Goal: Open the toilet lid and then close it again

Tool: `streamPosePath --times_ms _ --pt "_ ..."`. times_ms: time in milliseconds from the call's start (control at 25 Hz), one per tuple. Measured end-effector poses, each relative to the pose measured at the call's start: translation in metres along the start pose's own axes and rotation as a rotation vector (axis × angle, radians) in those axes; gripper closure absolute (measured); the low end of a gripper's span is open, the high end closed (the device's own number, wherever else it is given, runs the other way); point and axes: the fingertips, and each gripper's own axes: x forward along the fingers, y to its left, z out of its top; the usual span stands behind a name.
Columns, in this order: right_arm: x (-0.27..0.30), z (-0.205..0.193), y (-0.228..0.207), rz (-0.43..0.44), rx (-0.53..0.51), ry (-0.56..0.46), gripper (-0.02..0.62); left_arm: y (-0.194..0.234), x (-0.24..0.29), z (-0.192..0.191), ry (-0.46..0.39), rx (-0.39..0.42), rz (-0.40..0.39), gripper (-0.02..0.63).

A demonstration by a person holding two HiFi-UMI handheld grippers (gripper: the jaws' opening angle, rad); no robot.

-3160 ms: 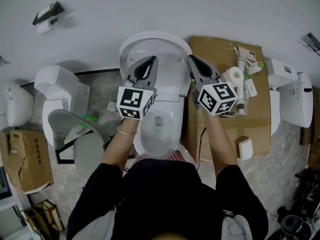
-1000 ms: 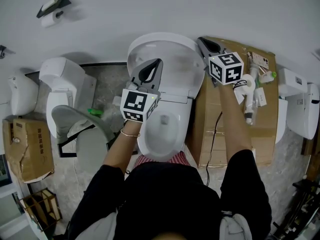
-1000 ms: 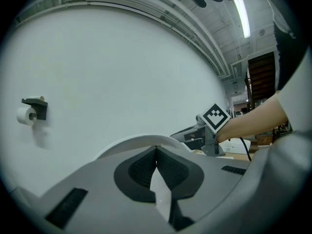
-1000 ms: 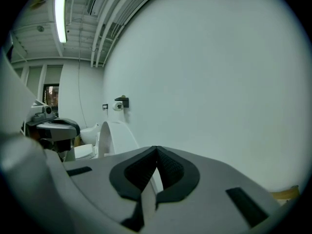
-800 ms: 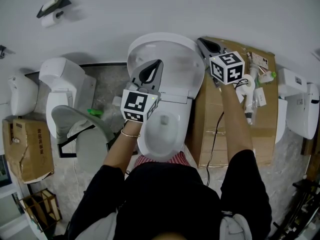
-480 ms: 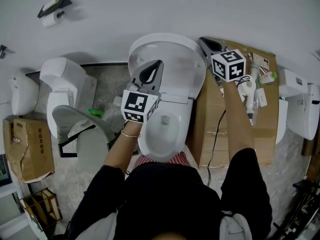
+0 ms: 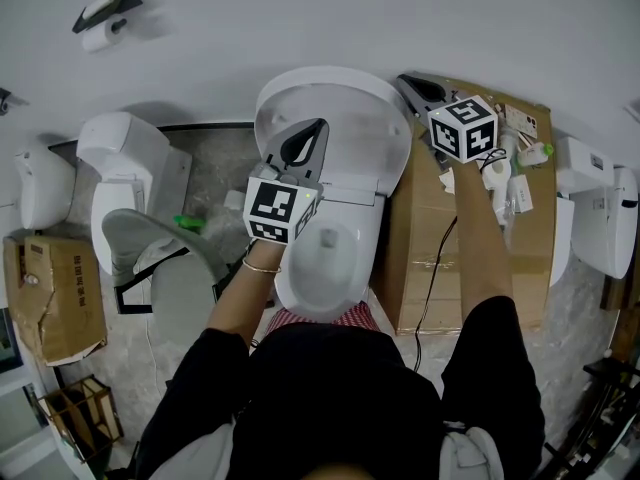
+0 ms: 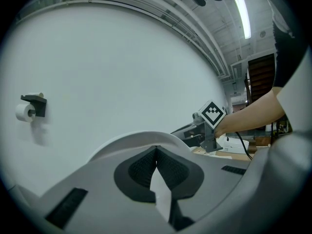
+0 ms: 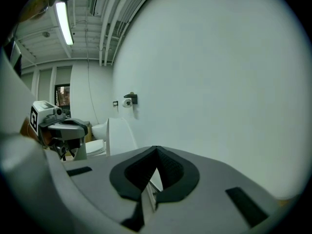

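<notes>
The white toilet stands in the middle of the head view with its lid raised upright against the wall. My left gripper is shut and empty, its tips in front of the lid's inner face. My right gripper is also shut, at the lid's upper right edge; I cannot tell if it touches. In the left gripper view the jaws meet below the lid's rim, with the right gripper's marker cube beyond. In the right gripper view the jaws meet, with the lid to their left.
A cardboard box right of the toilet carries paper rolls and small fittings. Other white toilets stand at the left and right. A loose seat lies on the floor at the left. A paper holder hangs on the wall.
Since 3.2 s ago my right gripper has risen from beside the seat to the lid's upper right edge. In the last second it drifted slightly right; the left gripper barely moved.
</notes>
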Motion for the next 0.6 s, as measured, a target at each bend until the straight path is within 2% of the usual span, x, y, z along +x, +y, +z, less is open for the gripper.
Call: streamPosePath --times_ms 160,360,600 --pt "-0.001 0.0 0.009 0.037 0.002 0.0 0.577 -0.002 0.0 -0.001 0.001 -0.002 -0.004 0.603" --pt "0.003 -0.008 0.035 0.044 -0.082 0.019 0.577 -0.006 -0.003 0.0 -0.003 -0.003 -0.009 0.603" --pt "-0.012 -0.014 0.045 0.0 -0.03 -0.045 0.577 -0.016 -0.012 -0.006 -0.005 0.0 -0.026 0.603"
